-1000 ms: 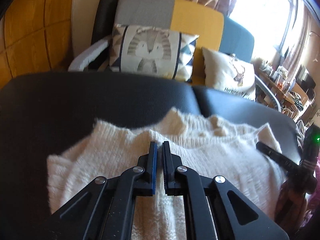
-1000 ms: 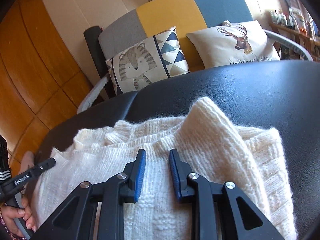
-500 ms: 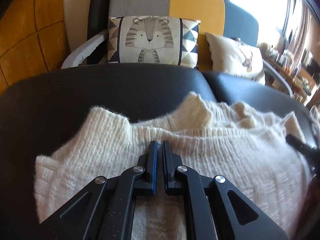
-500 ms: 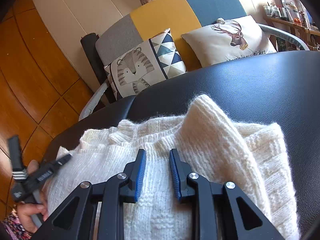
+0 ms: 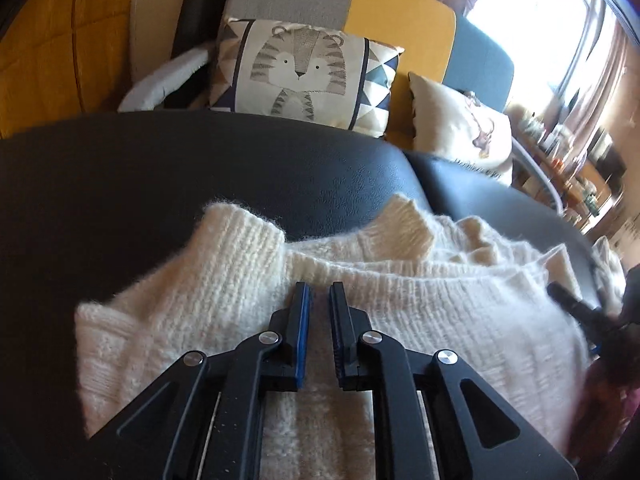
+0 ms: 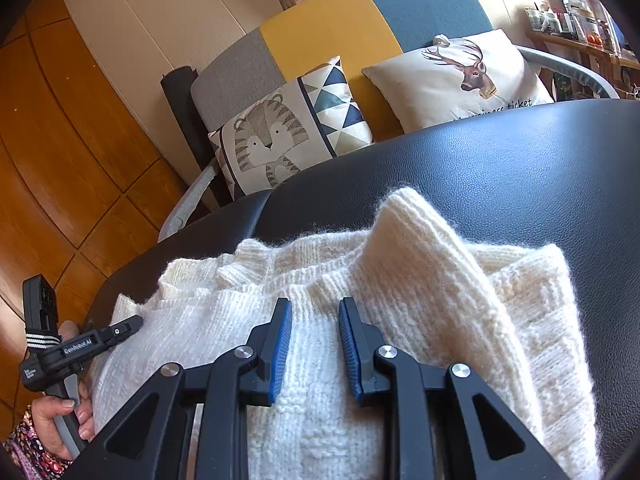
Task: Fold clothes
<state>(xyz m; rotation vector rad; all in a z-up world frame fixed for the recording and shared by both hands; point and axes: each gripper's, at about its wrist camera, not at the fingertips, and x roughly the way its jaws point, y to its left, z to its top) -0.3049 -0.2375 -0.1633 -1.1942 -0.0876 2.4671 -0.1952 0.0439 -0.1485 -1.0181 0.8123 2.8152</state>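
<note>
A cream knitted sweater (image 5: 420, 304) lies folded on a black leather seat (image 5: 160, 200), with a ribbed cuff sticking up at its far edge. My left gripper (image 5: 319, 286) hovers low over the sweater's left half. Its jaws are opening and stand a narrow gap apart, with no fabric pinched between them. In the right wrist view the sweater (image 6: 424, 280) fills the foreground, a sleeve folded across it. My right gripper (image 6: 315, 301) stands open above the knit, holding nothing. The left gripper (image 6: 120, 328) also shows there at the sweater's left edge, held by a hand (image 6: 60, 412).
Behind the seat (image 6: 520, 160) stands a grey, yellow and blue sofa with a tiger cushion (image 5: 300, 72) and a deer cushion (image 6: 460, 76). Orange wood panelling (image 6: 60, 160) runs along the left. A cluttered shelf (image 5: 580, 168) sits far right by a bright window.
The left gripper has dropped closer to the sweater and its jaws have parted from nearly touching to a narrow gap. The right gripper has kept still and open.
</note>
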